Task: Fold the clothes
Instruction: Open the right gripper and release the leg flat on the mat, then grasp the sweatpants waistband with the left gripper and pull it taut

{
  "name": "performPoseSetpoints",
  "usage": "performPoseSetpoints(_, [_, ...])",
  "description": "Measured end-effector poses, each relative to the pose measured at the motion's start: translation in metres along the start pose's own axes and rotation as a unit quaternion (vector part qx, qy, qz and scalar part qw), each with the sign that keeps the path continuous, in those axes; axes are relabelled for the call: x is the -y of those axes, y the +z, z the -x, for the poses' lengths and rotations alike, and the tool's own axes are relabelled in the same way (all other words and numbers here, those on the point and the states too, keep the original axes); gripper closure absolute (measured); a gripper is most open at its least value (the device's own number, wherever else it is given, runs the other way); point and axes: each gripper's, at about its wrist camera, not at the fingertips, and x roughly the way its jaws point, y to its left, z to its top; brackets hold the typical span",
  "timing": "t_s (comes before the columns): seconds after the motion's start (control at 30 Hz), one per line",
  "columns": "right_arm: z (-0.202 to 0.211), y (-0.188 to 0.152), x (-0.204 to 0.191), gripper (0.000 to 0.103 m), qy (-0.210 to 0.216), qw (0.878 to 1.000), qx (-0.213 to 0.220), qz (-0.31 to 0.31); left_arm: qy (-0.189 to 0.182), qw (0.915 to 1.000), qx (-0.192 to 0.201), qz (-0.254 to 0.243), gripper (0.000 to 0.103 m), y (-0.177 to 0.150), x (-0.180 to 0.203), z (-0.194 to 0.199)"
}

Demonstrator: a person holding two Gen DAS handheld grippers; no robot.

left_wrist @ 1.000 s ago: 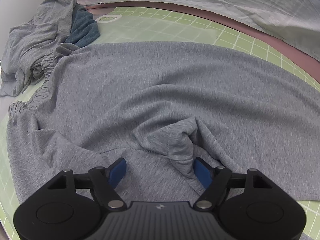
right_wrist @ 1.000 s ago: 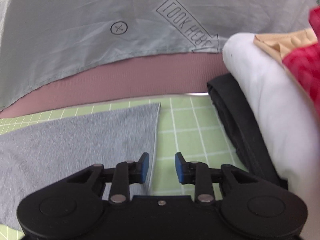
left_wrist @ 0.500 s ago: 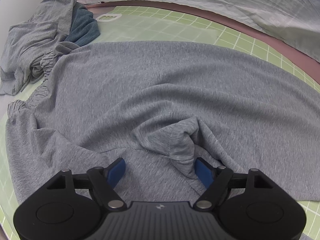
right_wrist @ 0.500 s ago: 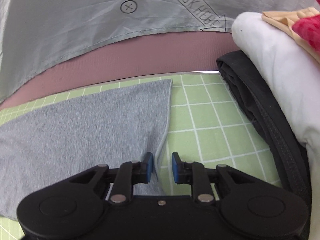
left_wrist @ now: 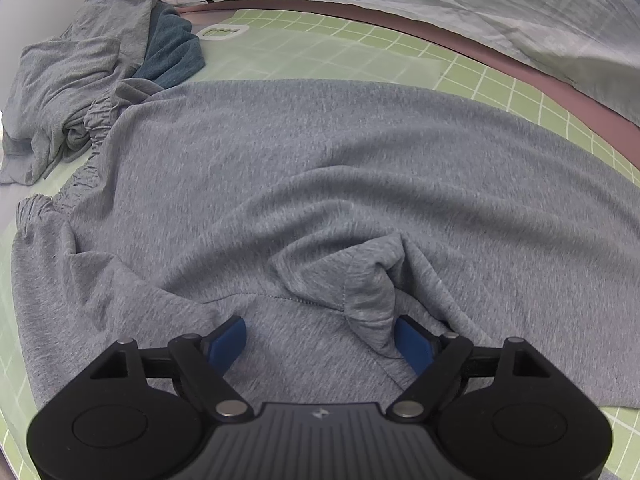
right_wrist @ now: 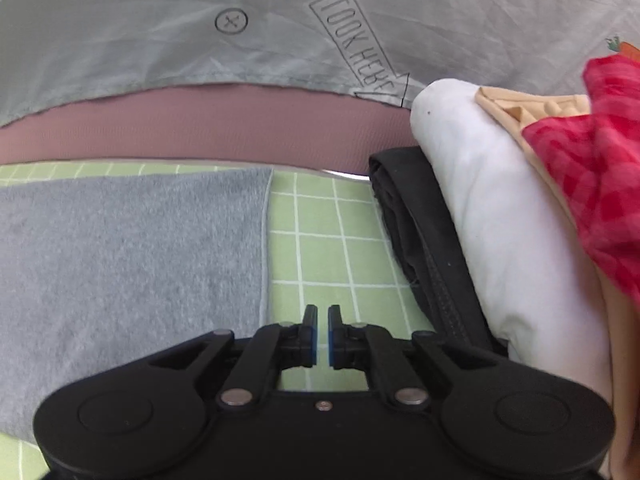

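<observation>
Only through the left wrist camera: a crumpled pile of grey and teal clothes (left_wrist: pixel 100 76) at far left. Only through the right wrist camera: a stack of black, white, beige and red folded clothes (right_wrist: pixel 500 216) at right, just beside the right tongs (right_wrist: pixel 322 334); pale grey printed sheet (right_wrist: pixel 160 32) behind. Spread flat on the green gridded cutting-mat surface (right_wrist: pixel 320 216): large grey knit garment (left_wrist: pixel 320 168), gathered band at left, straight hem at right, small raised fold near the left tongs (left_wrist: pixel 320 340). Left tongs wide apart over that fold. Right tongs almost together, narrow gap, gripping nothing, above bare mat just right of the hem.
</observation>
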Motion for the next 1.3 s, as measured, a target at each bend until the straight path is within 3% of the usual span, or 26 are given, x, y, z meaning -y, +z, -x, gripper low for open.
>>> performPoseSetpoints(0.1, [0.020, -0.018, -0.011, 0.085, 0.042, 0.999, 0.022, -0.006, 0.001, 1.0000, -0.002, 0.003, 0.019, 0.001, 0.000, 0.000])
performPoseSetpoints(0.17, [0.023, -0.036, -0.020, 0.085, 0.080, 0.997, 0.012, -0.010, -0.002, 1.0000, -0.003, -0.001, 0.020, 0.001, 0.000, 0.000])
performPoseSetpoints(0.23, [0.019, -0.047, -0.029, 0.085, 0.084, 0.996, -0.007, -0.002, -0.008, 1.0000, -0.001, -0.005, 0.020, 0.000, -0.002, 0.003])
performPoseSetpoints(0.27, [0.017, -0.052, -0.030, 0.084, 0.076, 0.997, -0.010, -0.007, -0.012, 0.9999, 0.001, -0.006, 0.020, 0.000, -0.003, 0.005])
performPoseSetpoints(0.37, [0.018, -0.058, -0.021, 0.063, 0.041, 0.997, -0.012, -0.065, -0.027, 0.9995, 0.011, 0.006, 0.020, -0.004, -0.014, 0.016])
performPoseSetpoints(0.47, [0.027, -0.065, -0.015, 0.062, -0.001, 0.994, -0.025, -0.107, -0.036, 0.9987, 0.028, 0.022, 0.020, -0.008, -0.037, 0.030])
performPoseSetpoints(0.67, [0.085, -0.092, -0.035, 0.037, 0.015, 0.989, -0.025, -0.147, -0.023, 0.9931, 0.061, 0.098, 0.020, -0.021, -0.122, 0.059])
performPoseSetpoints(0.93, [0.169, -0.147, -0.130, 0.035, 0.070, 0.987, -0.062, -0.132, -0.004, 0.9793, 0.073, 0.189, 0.023, -0.031, -0.236, 0.051])
performPoseSetpoints(1.13, [0.212, -0.174, -0.183, 0.035, 0.072, 0.987, -0.075, -0.119, -0.037, 0.9824, 0.073, 0.168, 0.023, -0.007, -0.271, 0.029])
performPoseSetpoints(1.2, [0.225, -0.181, -0.194, 0.035, 0.064, 0.987, -0.078, -0.123, -0.053, 0.9835, 0.064, 0.161, 0.045, 0.001, -0.276, 0.018])
performPoseSetpoints(1.23, [0.231, -0.185, -0.199, 0.035, 0.060, 0.987, -0.080, -0.126, -0.061, 0.9835, 0.059, 0.159, 0.050, 0.004, -0.279, 0.012])
performPoseSetpoints(1.27, [0.237, -0.189, -0.203, 0.035, 0.058, 0.987, -0.080, -0.129, -0.070, 0.9835, 0.054, 0.158, 0.065, 0.008, -0.282, 0.007])
performPoseSetpoints(1.3, [0.242, -0.193, -0.207, 0.035, 0.055, 0.987, -0.081, -0.131, -0.080, 0.9826, 0.053, 0.159, 0.087, 0.010, -0.286, 0.003])
